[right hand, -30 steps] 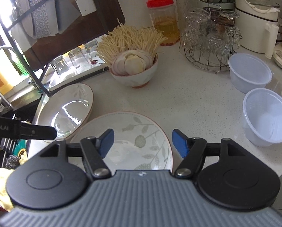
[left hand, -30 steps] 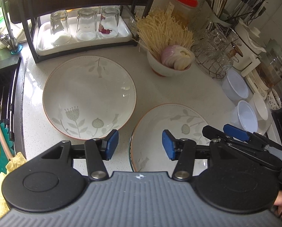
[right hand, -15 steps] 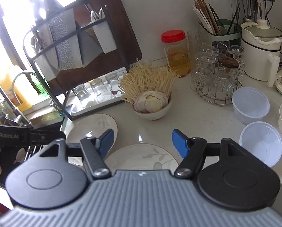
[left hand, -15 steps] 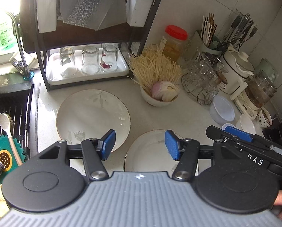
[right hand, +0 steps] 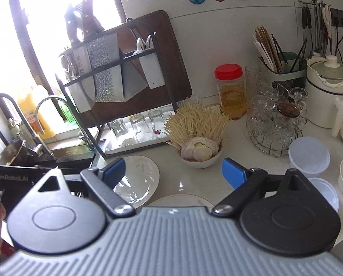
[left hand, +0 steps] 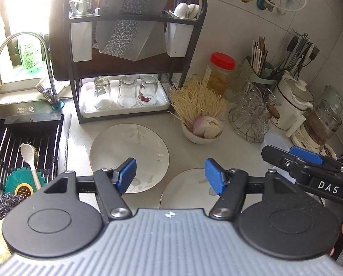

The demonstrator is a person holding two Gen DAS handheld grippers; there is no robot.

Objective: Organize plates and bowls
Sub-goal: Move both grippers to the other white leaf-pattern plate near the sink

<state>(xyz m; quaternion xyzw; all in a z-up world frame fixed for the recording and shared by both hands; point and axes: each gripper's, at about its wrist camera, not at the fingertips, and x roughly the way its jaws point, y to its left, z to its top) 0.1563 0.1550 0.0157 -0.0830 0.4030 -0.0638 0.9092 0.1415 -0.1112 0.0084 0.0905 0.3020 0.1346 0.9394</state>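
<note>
Both hand-held grippers [left hand: 170, 176] [right hand: 173, 172] hang empty, jaws opening; plates [left hand: 130, 147] lie below.

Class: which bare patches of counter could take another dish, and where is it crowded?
Free: counter between noodle bowl, glass rack and right plate. Crowded: the back right, with jar, chopstick holder, pot and tubs.

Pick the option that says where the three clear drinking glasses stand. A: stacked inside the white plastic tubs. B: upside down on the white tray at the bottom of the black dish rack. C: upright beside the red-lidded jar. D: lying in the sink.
B: the three clear drinking glasses stand mouth down on the white tray, under the black dish rack.
</note>
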